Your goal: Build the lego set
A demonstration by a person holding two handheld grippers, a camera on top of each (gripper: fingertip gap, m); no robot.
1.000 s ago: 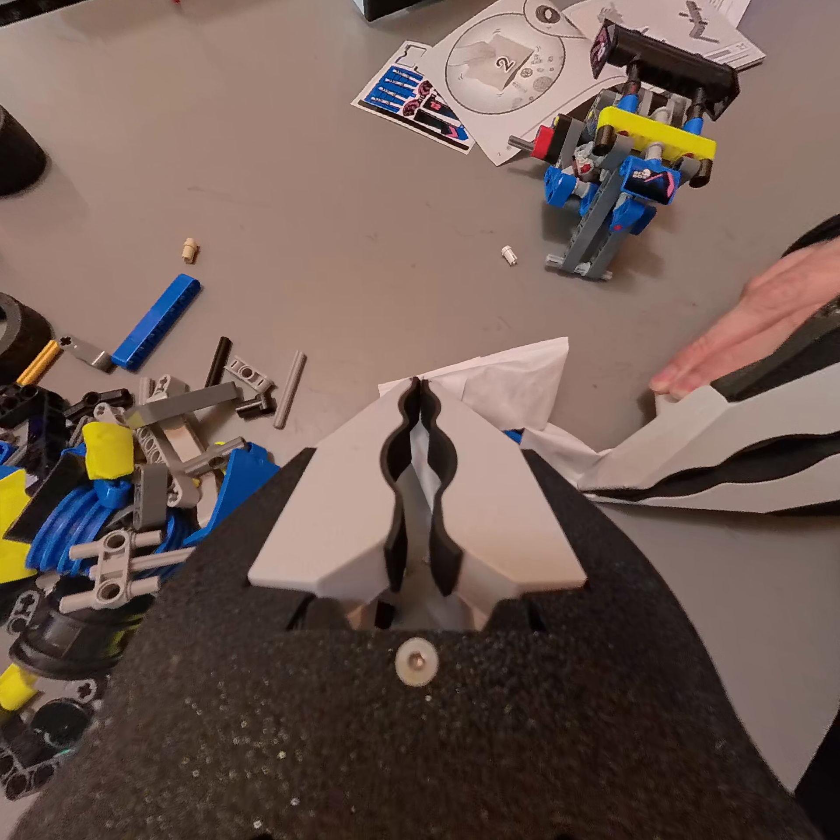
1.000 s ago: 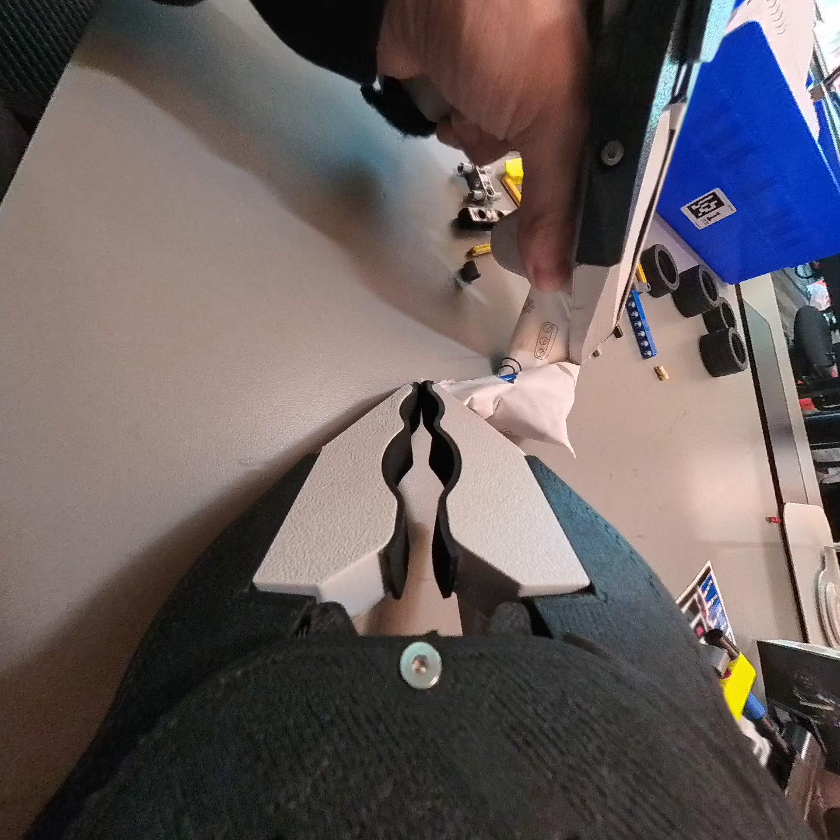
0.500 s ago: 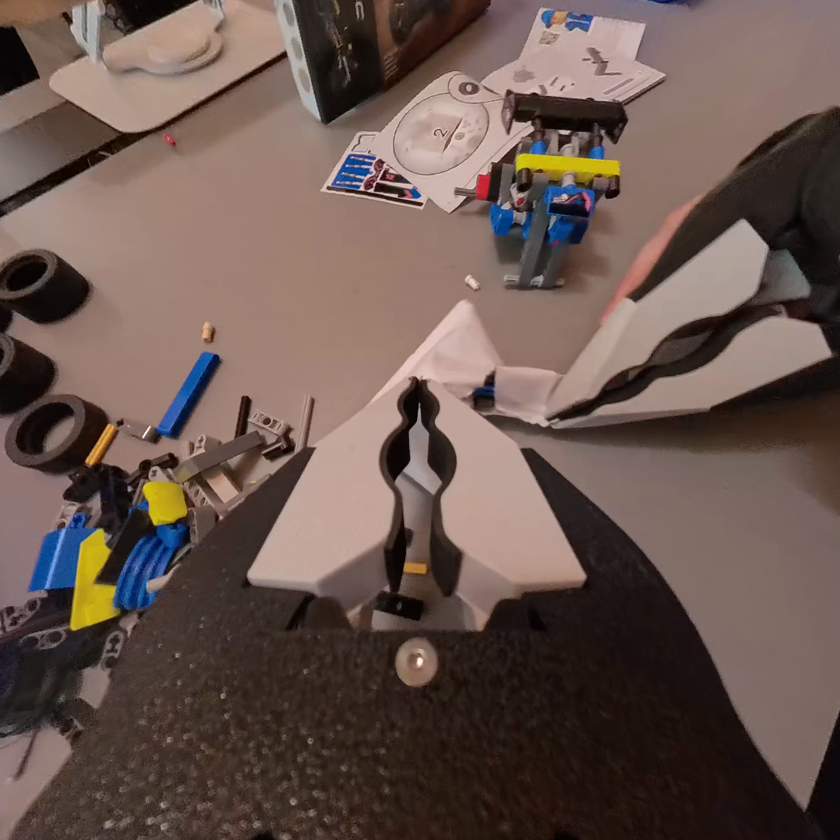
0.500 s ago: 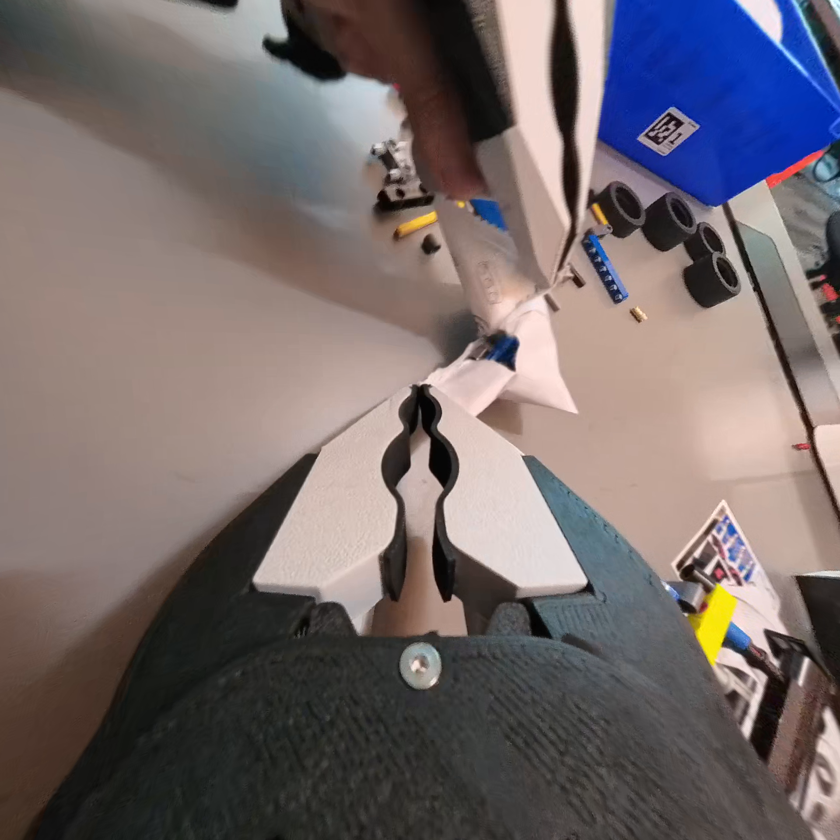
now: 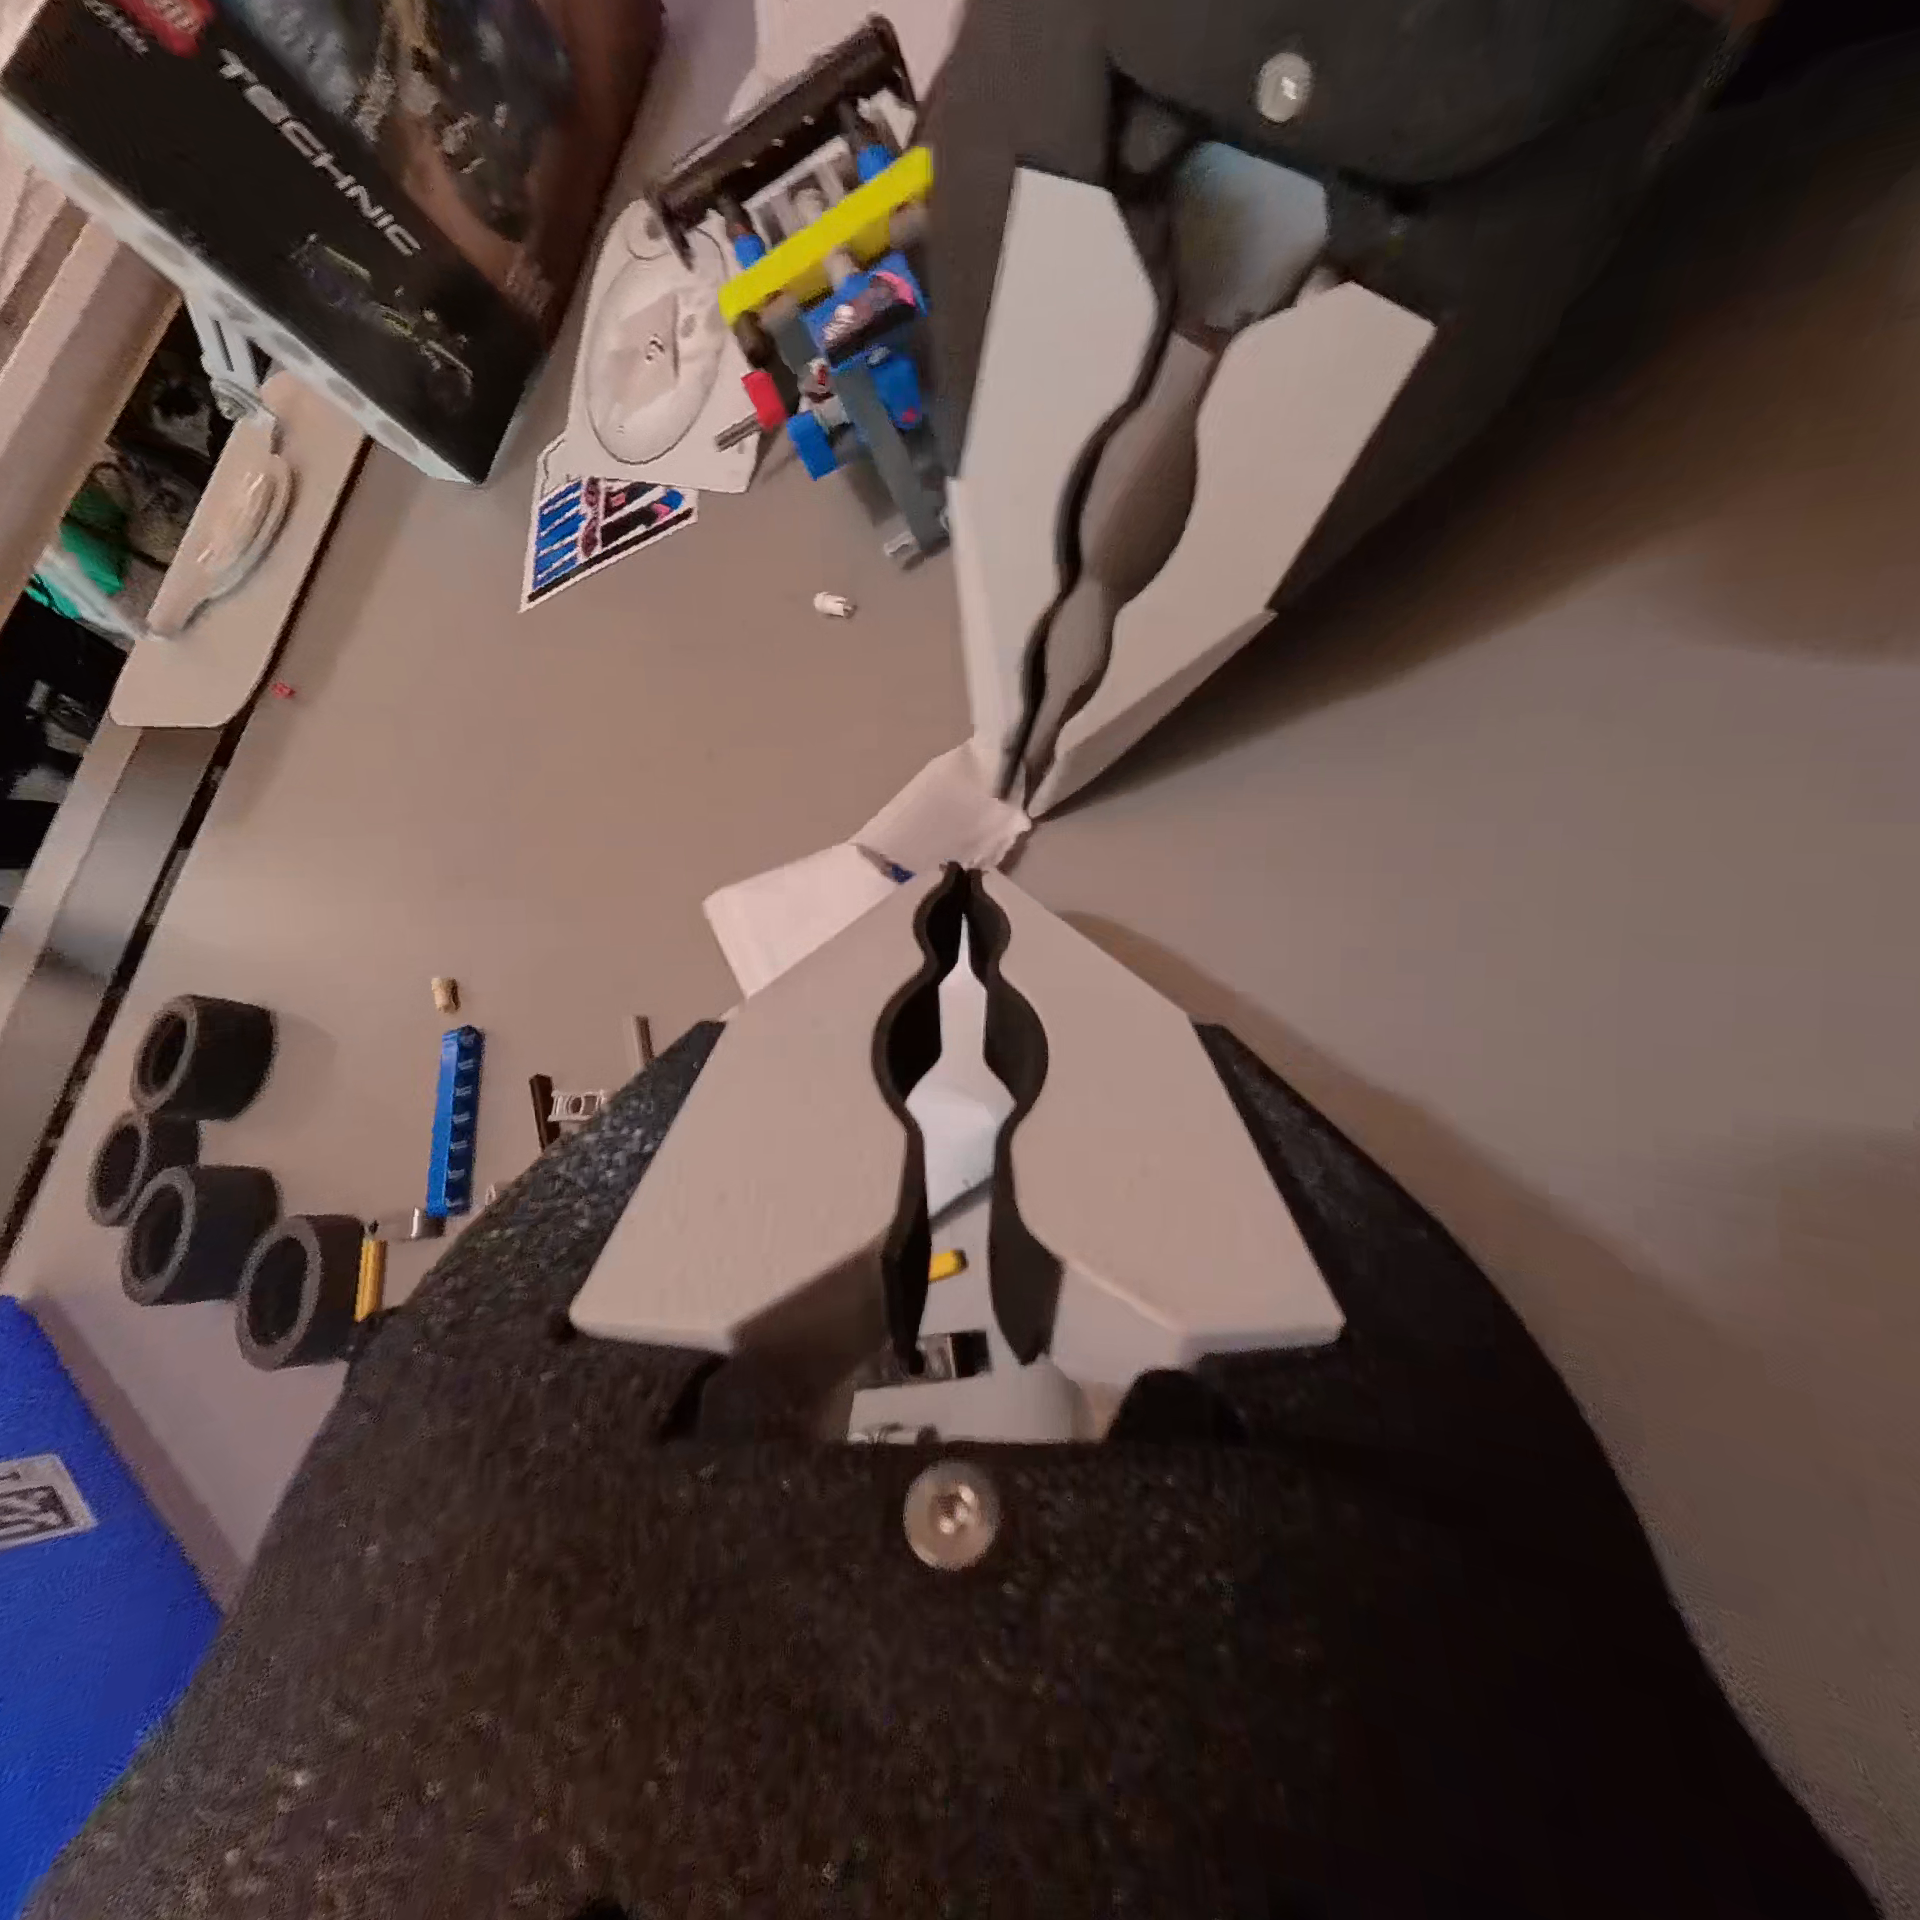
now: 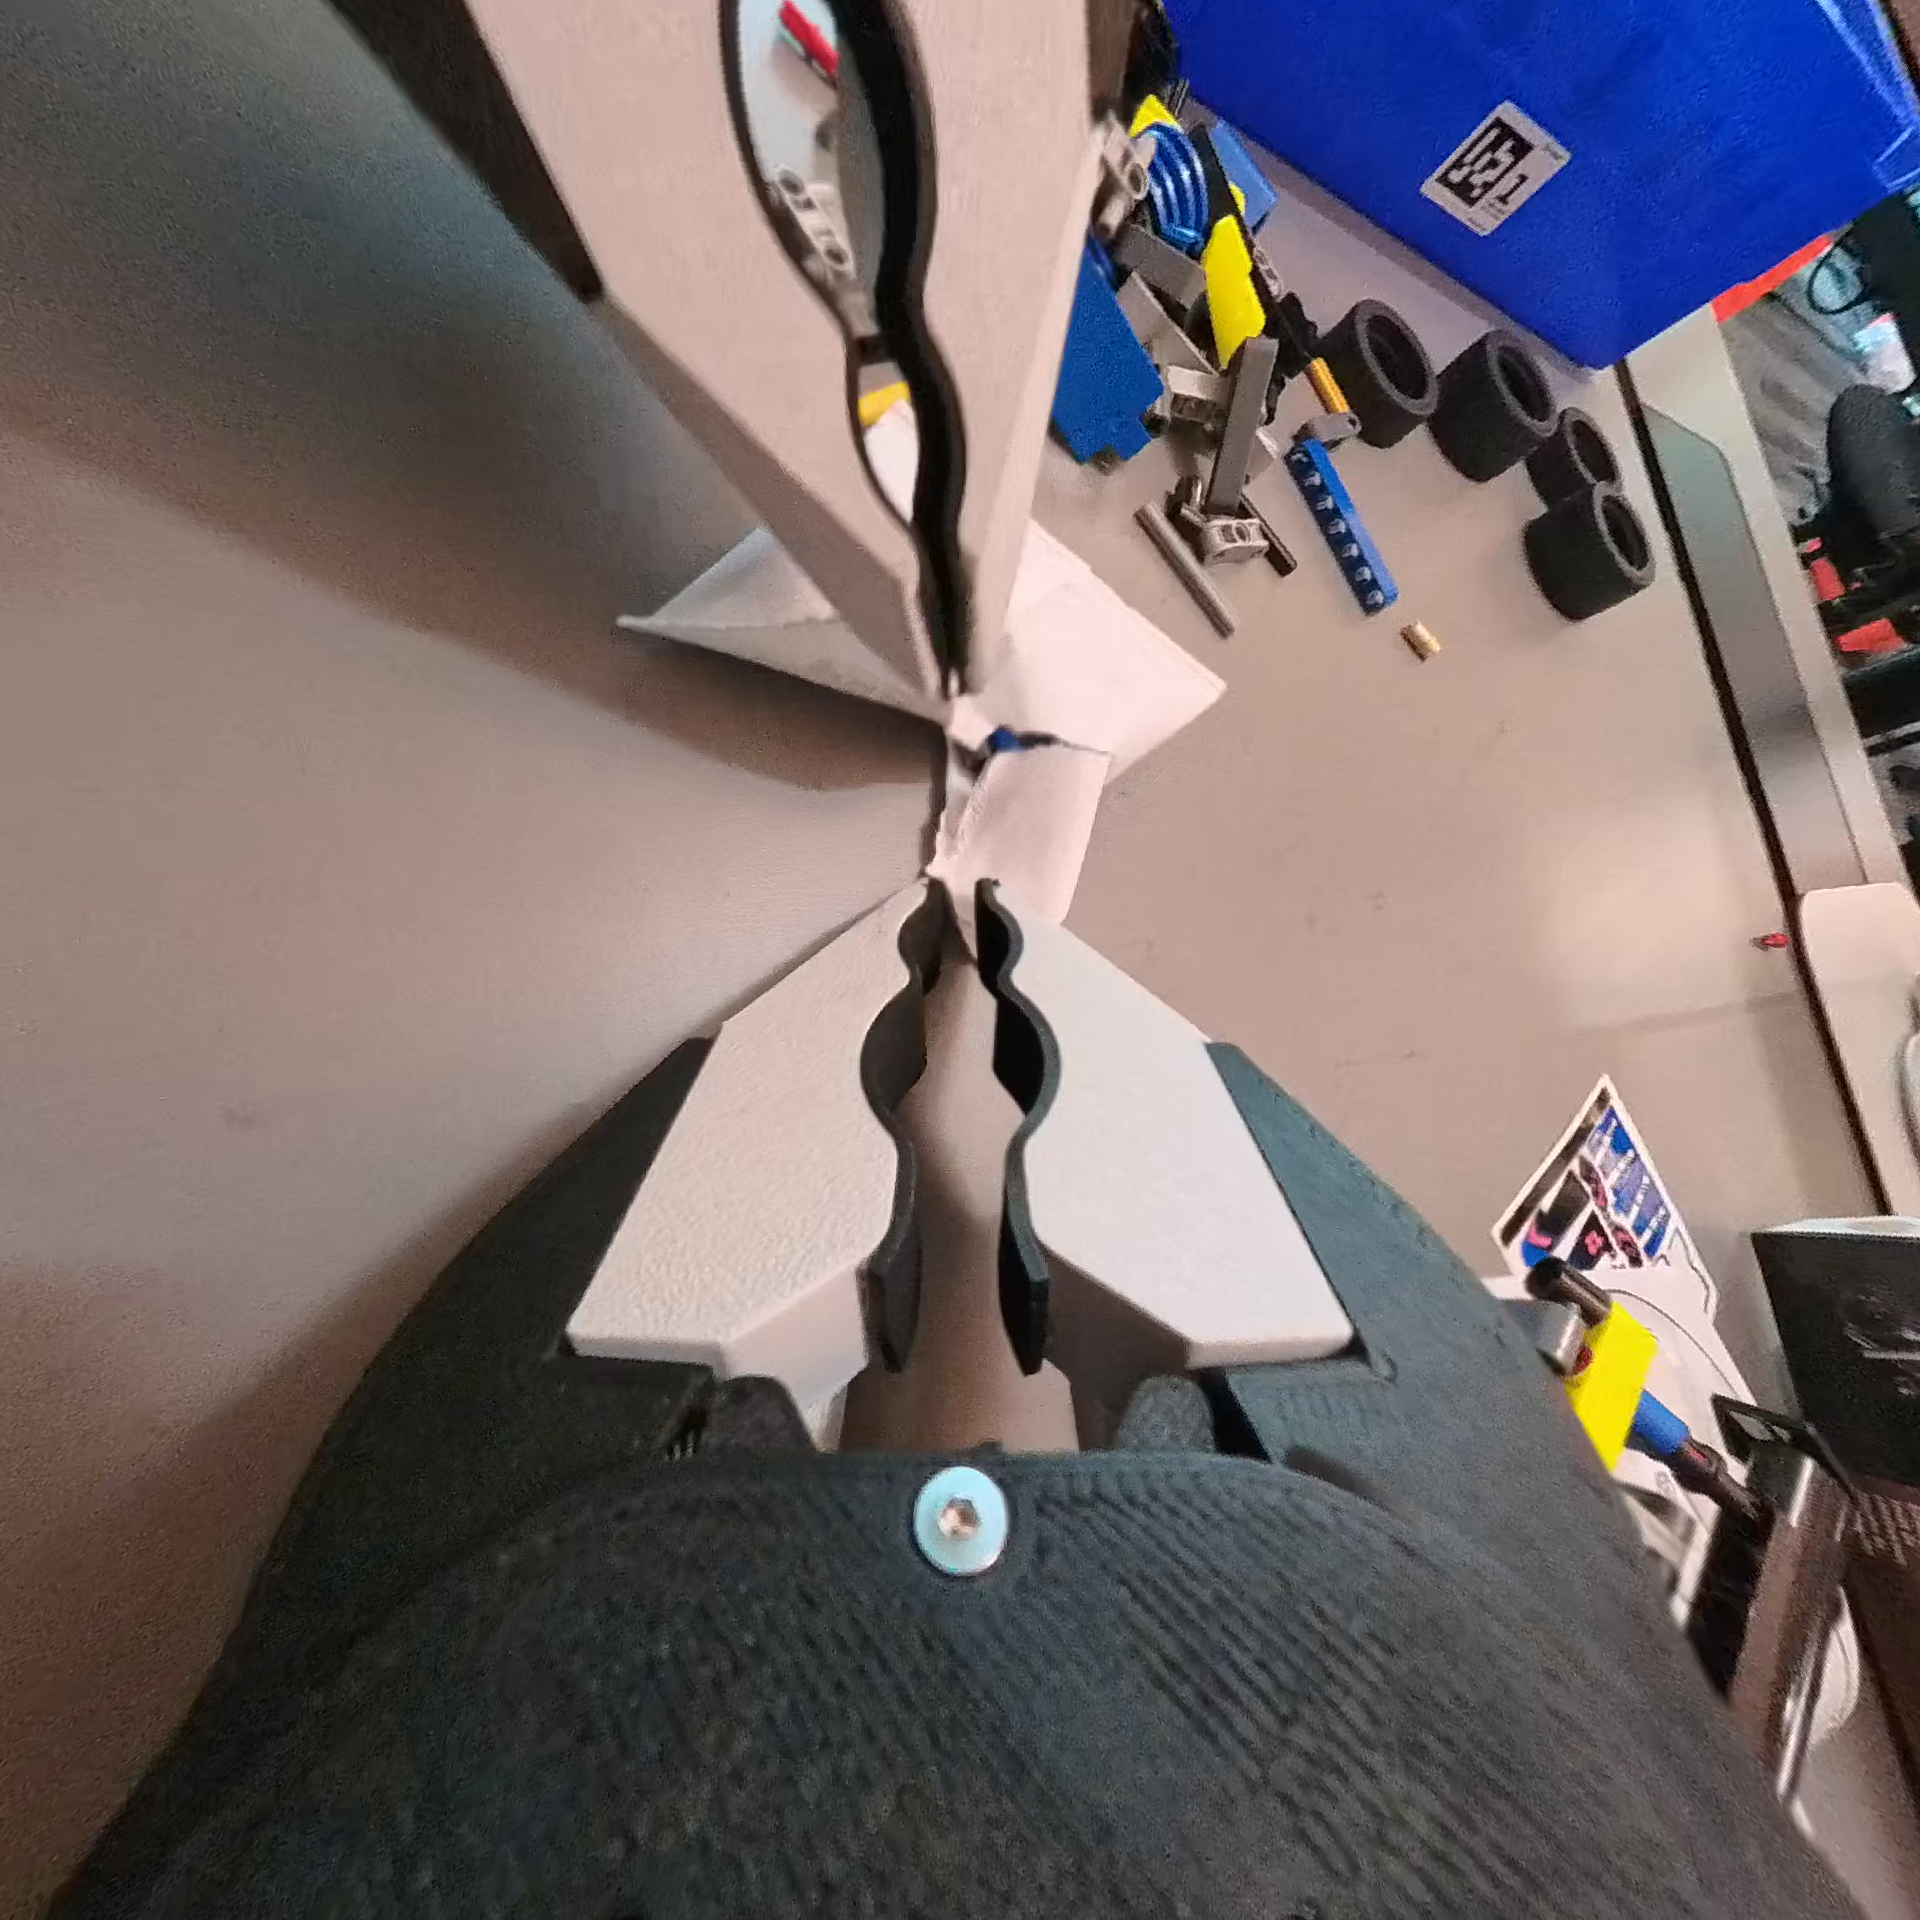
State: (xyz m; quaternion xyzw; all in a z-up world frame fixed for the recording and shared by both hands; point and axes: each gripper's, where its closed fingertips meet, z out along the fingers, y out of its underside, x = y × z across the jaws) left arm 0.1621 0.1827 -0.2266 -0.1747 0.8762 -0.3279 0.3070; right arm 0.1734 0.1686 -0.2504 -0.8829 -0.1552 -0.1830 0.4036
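The left gripper, grey-fingered with black wavy pads, has its tips pressed together on one end of a small crumpled white paper bag that lies on the grey table. Facing it tip to tip, the right gripper pinches the opposite end of the same bag, though in its own view its tips look slightly parted around the paper, so the grip seems light. A small blue piece shows through a tear at the twisted middle of the bag.

Taking the bag as the landmark: in the left wrist view, beyond it and well apart stands the partly built model, a blue and grey frame with a yellow beam and a black bar on top. It rests on white printed sheets, with a sticker sheet just nearer the bag and a dark cardboard box farther to the left. A tiny white pin lies between the bag and the model.

To the left of the bag, and nearer the camera, lie a long blue studded beam, a small tan pin and four black rubber tyres, well apart from it. In the right wrist view a heap of loose blue, yellow and grey parts sits beyond the bag, with a blue plastic bin behind it.
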